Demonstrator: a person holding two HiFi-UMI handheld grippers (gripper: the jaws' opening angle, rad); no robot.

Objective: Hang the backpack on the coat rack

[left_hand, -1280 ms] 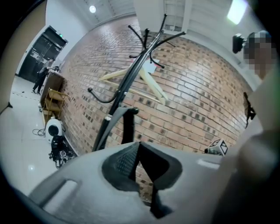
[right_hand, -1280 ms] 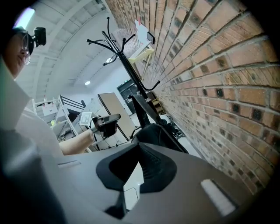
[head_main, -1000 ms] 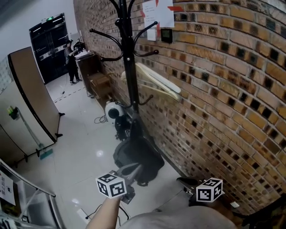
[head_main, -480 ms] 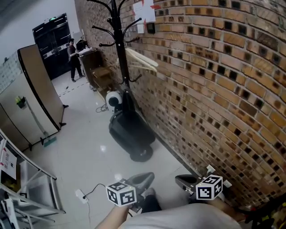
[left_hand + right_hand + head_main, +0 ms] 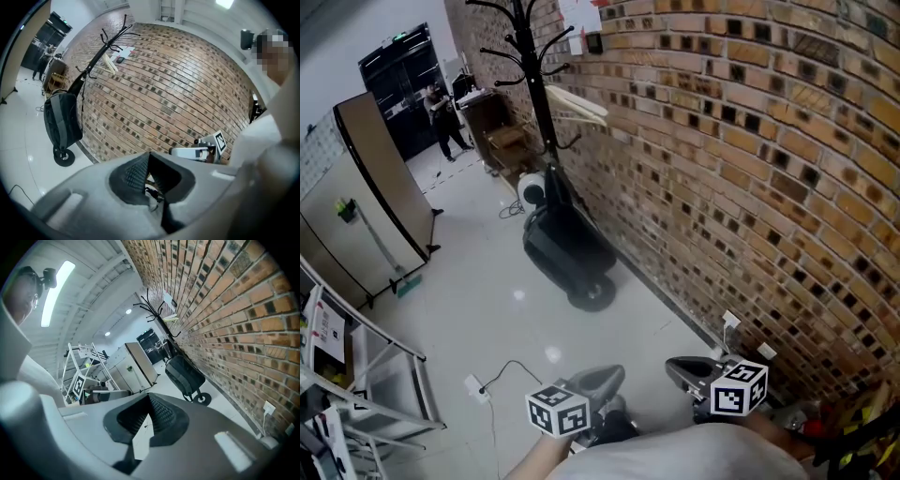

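Both empty | left gripper point(image 5: 149, 155): jaws together; right gripper point(image 5: 149, 398): together (backpack point(image 5: 61, 124) well apart)

Room interior: a red-brown brick wall point(image 5: 750, 141) with scattered dark bricks runs along the right and meets a glossy pale floor point(image 5: 478, 309); a tan partition panel point(image 5: 380, 178) and a metal shelf frame point(image 5: 366, 375) stand at left, black double doors point(image 5: 394, 80) close the far end, and a ceiling strip light point(image 5: 57, 291) glows overhead.
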